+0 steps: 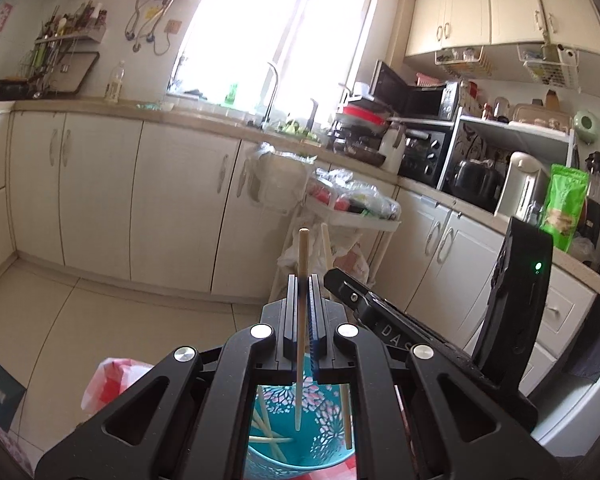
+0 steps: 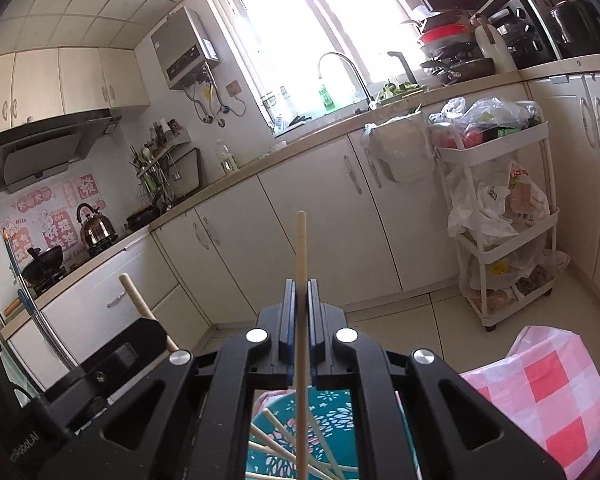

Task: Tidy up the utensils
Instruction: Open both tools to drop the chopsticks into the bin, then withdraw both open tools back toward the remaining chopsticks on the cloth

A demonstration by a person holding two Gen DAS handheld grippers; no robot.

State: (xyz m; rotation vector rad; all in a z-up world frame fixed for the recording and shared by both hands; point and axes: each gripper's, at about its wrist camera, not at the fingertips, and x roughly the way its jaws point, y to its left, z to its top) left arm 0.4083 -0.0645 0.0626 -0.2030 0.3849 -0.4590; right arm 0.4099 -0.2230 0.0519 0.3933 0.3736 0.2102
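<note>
Each claw is clenched on one upright chopstick: the left gripper holds a chopstick, the right gripper another chopstick, both above the teal basket. Light, stiff, smooth sticks likely slip; a mid-shaft grip suits them.

Pale wooden chopstick upright; more lie in teal basket.

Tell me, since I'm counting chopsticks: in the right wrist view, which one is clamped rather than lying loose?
The upright chopstick pinched in the right tool; the others lie slanted in the teal basket below.
</note>
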